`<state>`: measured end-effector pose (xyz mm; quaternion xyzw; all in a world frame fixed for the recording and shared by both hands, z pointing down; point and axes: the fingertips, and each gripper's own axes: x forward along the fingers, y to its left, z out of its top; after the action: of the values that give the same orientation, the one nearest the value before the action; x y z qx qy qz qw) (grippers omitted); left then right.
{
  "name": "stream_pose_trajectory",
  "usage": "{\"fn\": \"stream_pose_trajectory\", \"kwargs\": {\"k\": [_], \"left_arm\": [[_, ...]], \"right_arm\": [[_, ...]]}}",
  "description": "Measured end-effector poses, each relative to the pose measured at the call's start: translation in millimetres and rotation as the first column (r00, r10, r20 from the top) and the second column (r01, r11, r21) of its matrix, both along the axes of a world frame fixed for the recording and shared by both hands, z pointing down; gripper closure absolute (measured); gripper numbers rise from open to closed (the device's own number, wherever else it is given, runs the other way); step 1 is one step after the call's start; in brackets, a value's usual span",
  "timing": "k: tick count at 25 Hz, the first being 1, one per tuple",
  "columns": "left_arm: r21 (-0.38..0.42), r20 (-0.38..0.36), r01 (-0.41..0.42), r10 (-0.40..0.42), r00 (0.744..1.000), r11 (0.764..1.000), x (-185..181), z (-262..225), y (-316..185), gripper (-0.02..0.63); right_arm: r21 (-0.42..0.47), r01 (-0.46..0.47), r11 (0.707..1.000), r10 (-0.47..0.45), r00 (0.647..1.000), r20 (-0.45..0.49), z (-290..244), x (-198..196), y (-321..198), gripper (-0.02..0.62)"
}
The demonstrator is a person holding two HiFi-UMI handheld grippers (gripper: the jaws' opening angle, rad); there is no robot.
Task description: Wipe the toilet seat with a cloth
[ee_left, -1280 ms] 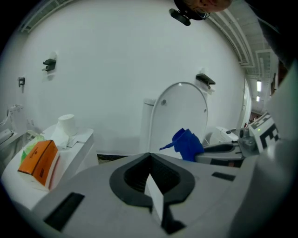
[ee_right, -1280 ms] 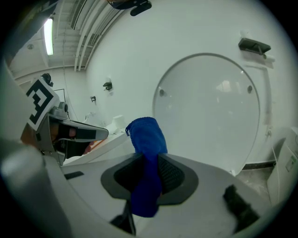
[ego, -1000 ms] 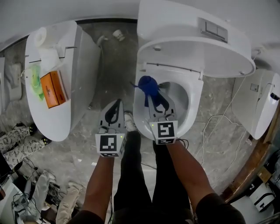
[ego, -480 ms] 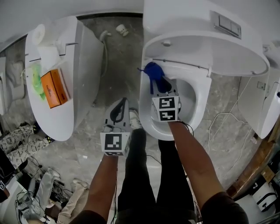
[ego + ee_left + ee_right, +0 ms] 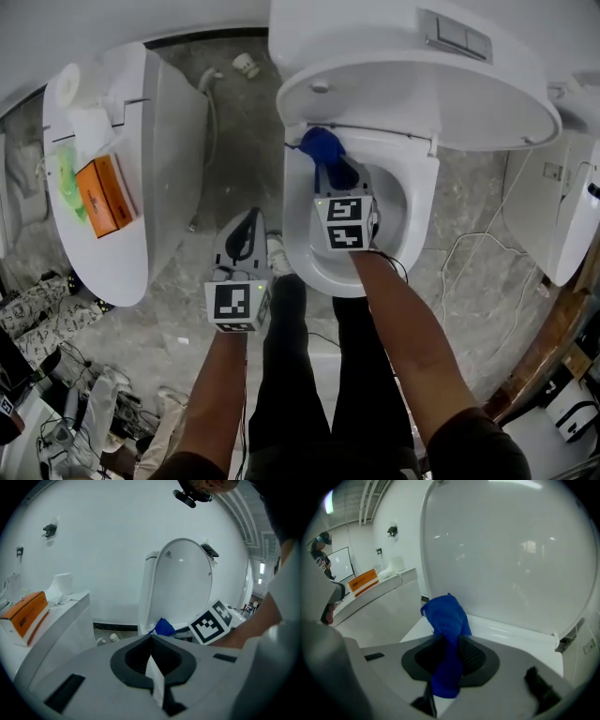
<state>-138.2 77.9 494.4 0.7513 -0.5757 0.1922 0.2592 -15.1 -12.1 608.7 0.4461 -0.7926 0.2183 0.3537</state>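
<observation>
The right gripper (image 5: 330, 178) grasps the bunched blue cloth (image 5: 322, 146), holding it against the white toilet seat (image 5: 296, 230) at its back-left rim, upper centre of the frame, apparently to scrub near the hinge. The left gripper (image 5: 249, 220), clenched empty, hangs at centre-left, clear of the wiping.

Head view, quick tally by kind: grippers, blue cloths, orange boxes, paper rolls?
grippers: 2 (left gripper, right gripper)
blue cloth: 1
orange box: 1
paper roll: 1
Total: 5
</observation>
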Motion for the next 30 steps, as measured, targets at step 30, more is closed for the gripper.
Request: {"fn": "stream_pose_trajectory", "kwargs": {"k": [30], "left_arm": [[-0.108, -0.046, -0.006, 0.001, 0.999, 0.994, 66, 23, 29, 0.601]], "right_arm": [[-0.089, -0.299, 0.95, 0.294, 0.954, -0.064, 6, 191, -4, 0.506]]}}
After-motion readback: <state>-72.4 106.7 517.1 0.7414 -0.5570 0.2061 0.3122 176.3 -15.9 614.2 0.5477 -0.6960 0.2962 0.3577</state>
